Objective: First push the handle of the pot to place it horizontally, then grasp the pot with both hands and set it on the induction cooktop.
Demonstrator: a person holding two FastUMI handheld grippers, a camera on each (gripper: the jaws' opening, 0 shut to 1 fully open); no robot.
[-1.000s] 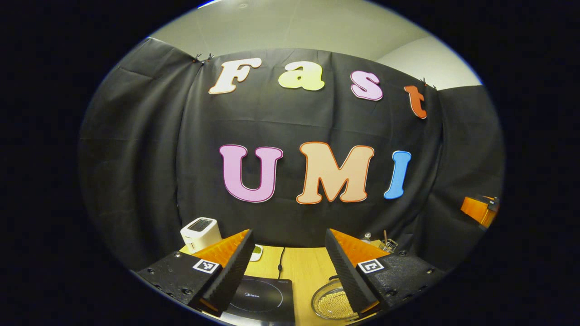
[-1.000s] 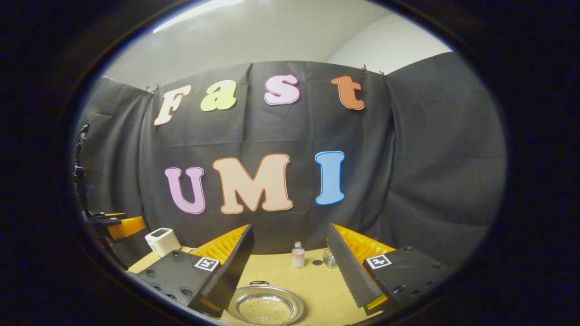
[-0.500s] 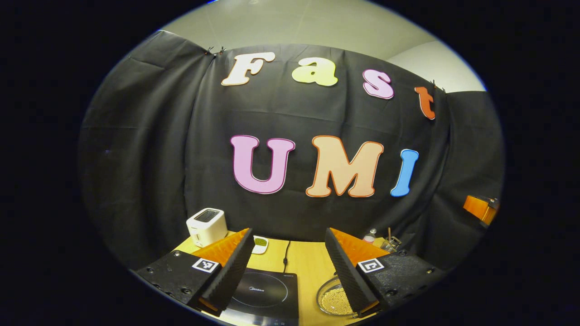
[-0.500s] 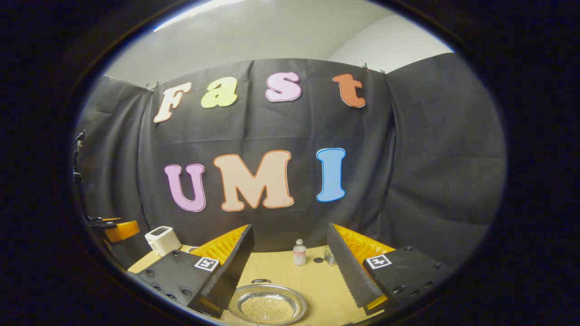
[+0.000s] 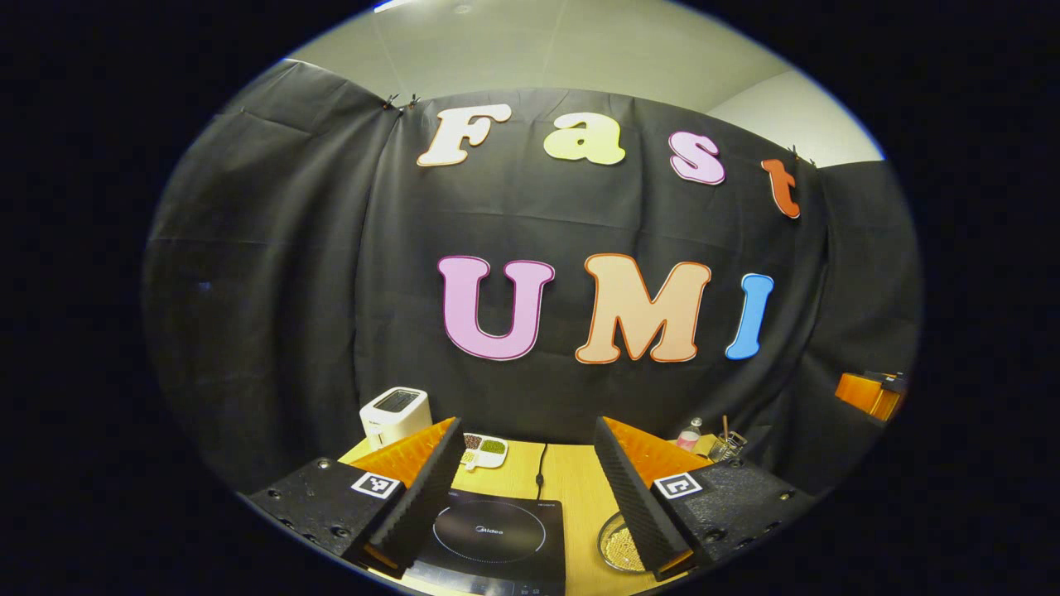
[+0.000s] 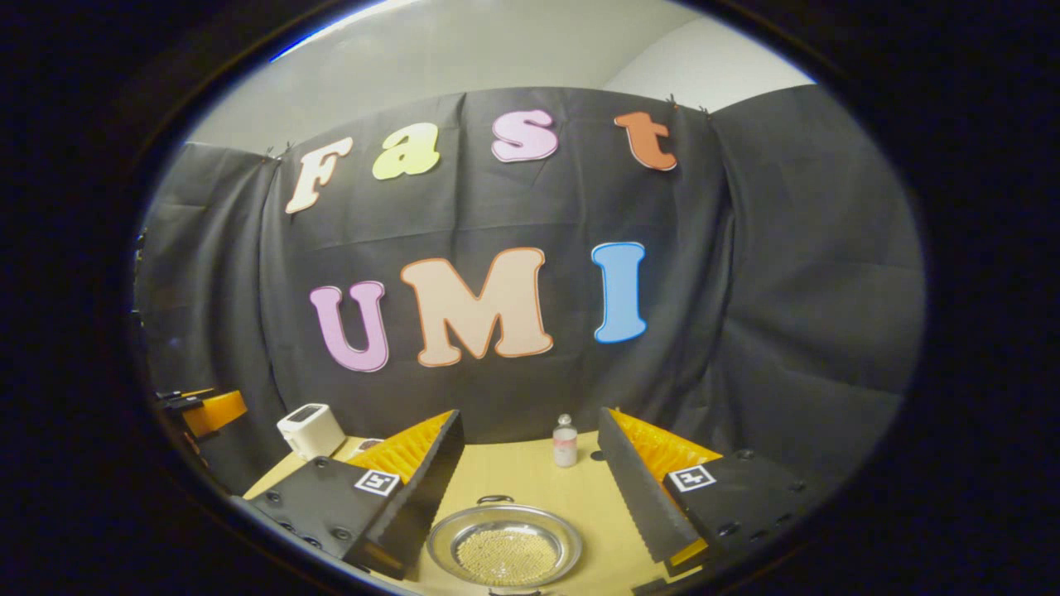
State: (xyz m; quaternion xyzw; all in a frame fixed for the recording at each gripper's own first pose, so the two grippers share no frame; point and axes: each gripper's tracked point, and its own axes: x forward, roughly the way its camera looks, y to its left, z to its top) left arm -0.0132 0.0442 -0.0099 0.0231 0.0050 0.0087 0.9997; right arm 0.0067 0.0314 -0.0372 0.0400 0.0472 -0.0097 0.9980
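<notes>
In the left gripper view, the left gripper has its two fingers wide apart and nothing is between them; it hangs above the wooden table. Below the gap lies the black induction cooktop, flat on the table, with a black cable going from its far edge toward the wall. The steel pot stands on the table just to the right of the cooktop, not on it, and it is partly hidden behind the right finger; small pale beads fill its bottom. At the far left of the table stands a white toaster, and beside it a small divided dish with green and dark contents. In the right gripper view, the right gripper is also spread open and holds nothing. The pot sits on the table directly under the gap between its fingers, and a small dark handle shows at its far rim. Behind it, near the wall, stands a small bottle. The toaster is at the left.
</notes>
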